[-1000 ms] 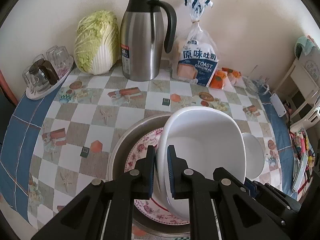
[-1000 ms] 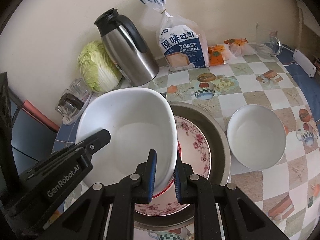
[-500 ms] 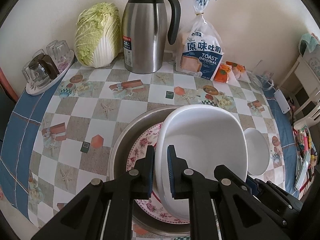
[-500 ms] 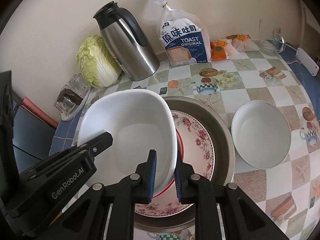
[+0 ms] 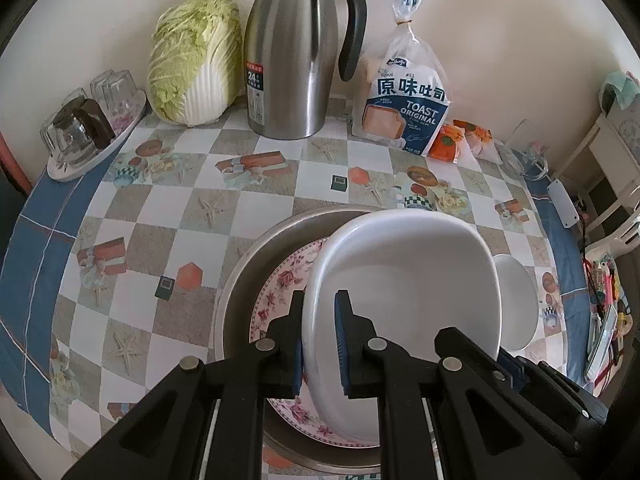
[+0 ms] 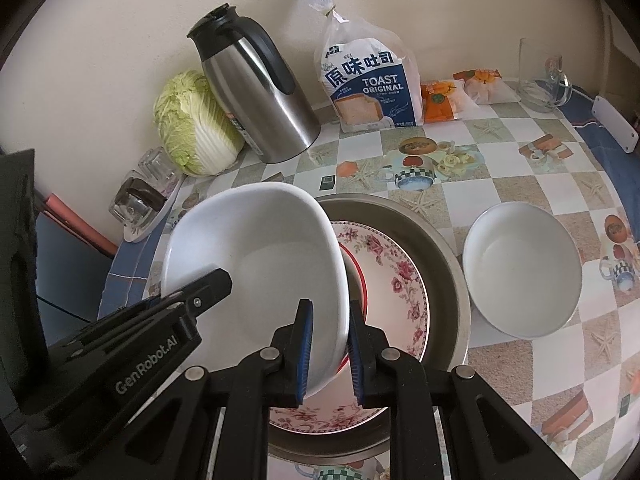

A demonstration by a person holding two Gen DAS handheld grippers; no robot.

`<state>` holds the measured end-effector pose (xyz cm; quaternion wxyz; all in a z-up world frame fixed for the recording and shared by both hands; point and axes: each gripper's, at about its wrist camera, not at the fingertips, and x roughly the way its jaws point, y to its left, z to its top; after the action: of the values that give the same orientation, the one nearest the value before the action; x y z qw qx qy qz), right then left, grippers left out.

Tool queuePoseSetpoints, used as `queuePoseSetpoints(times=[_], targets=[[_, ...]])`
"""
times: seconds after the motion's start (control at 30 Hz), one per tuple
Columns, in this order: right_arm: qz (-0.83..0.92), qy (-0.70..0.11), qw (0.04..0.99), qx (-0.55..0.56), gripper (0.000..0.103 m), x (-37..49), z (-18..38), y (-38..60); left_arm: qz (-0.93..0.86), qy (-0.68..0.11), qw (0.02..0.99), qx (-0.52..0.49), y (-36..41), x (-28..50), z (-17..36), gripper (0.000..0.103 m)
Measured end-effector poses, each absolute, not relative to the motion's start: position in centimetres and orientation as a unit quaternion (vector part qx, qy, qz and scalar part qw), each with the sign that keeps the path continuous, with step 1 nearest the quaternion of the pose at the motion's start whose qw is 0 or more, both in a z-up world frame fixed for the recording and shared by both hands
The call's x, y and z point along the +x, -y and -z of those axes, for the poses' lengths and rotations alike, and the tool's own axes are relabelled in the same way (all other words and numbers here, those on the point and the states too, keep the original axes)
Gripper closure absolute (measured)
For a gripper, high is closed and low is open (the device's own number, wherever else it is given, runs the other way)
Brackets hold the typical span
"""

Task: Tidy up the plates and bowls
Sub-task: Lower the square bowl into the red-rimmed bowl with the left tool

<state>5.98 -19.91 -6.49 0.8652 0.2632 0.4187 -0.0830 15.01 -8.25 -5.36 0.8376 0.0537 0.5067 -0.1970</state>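
Both grippers hold one large white square bowl [image 5: 408,272] [image 6: 260,260] tilted over a metal basin [image 5: 248,264] [image 6: 448,248]. My left gripper [image 5: 320,340] is shut on the bowl's left rim, one pad inside and one outside. My right gripper [image 6: 330,344] is shut on the opposite rim. A floral plate [image 5: 280,284] [image 6: 396,280] lies in the basin under the bowl, and a red rim shows on top of it in the right wrist view. A smaller round white bowl [image 6: 520,272] [image 5: 516,300] stands on the table right of the basin.
Along the wall stand a cabbage [image 5: 192,60], a steel jug [image 5: 292,52], a bag of toast [image 5: 404,112] and orange packets [image 5: 456,140]. A tray of upturned glasses [image 5: 88,128] sits at the far left and a glass mug [image 6: 544,76] at the far right.
The left wrist view has drifted a little, so the jug and cabbage sit higher in frame. Both grips on the white bowl are unchanged.
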Motion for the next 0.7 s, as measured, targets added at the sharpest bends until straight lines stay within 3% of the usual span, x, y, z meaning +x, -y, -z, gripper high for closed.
queuePoseSetpoints(times=[0.7], targets=[[0.083, -0.408, 0.867, 0.274, 0.081, 5.39, 6.05, 20.72, 0.199, -0.508, 0.837, 0.034, 7.45, 15.48, 5.4, 0.091]])
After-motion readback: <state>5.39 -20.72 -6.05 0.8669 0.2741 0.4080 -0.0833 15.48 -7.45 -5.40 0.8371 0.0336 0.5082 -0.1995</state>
